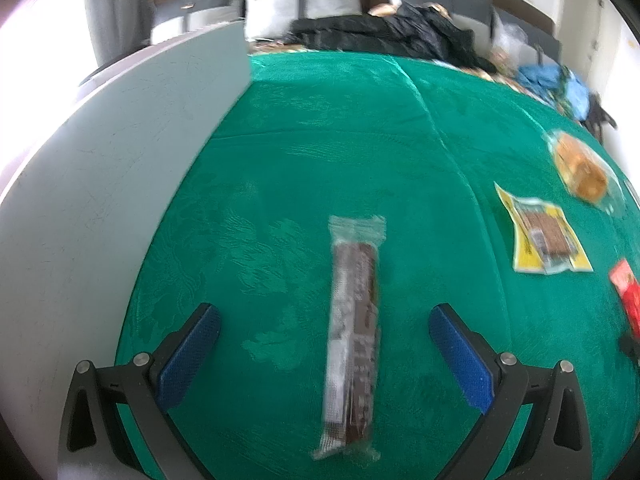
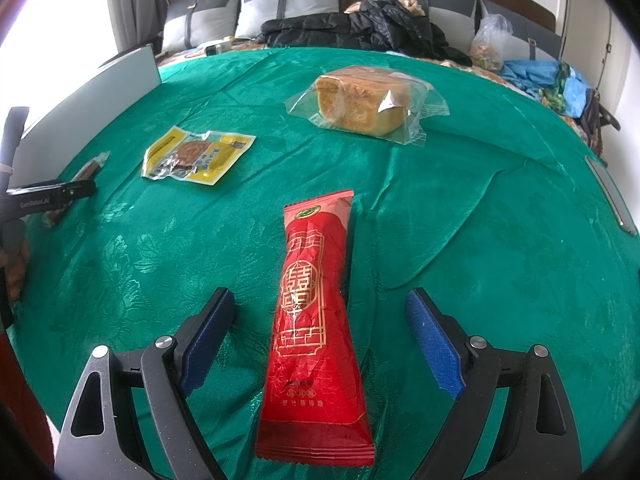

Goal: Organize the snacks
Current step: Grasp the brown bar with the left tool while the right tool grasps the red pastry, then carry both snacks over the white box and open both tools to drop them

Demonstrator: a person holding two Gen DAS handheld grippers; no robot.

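Note:
My left gripper [image 1: 324,320] is open, its blue-padded fingers either side of a long clear-wrapped brown snack bar [image 1: 354,332] lying on the green cloth [image 1: 320,140]. My right gripper [image 2: 320,304] is open around a long red snack packet [image 2: 316,332] lying on the cloth. A yellow packet [image 2: 198,154] and a wrapped bread loaf [image 2: 366,100] lie farther off; in the left wrist view they show at the right, the yellow packet [image 1: 542,234] and the loaf [image 1: 582,168]. The red packet [image 1: 626,288] shows at that view's right edge. The brown bar [image 2: 78,180] and the left gripper body [image 2: 48,196] show at the right wrist view's left.
A grey-white board [image 1: 120,184] stands along the cloth's left side, also in the right wrist view [image 2: 92,100]. Behind are a black jacket [image 2: 360,28], pillows [image 2: 288,0], a plastic bag [image 2: 490,40] and blue items [image 2: 548,76]. A flat grey object [image 2: 610,196] lies at the right edge.

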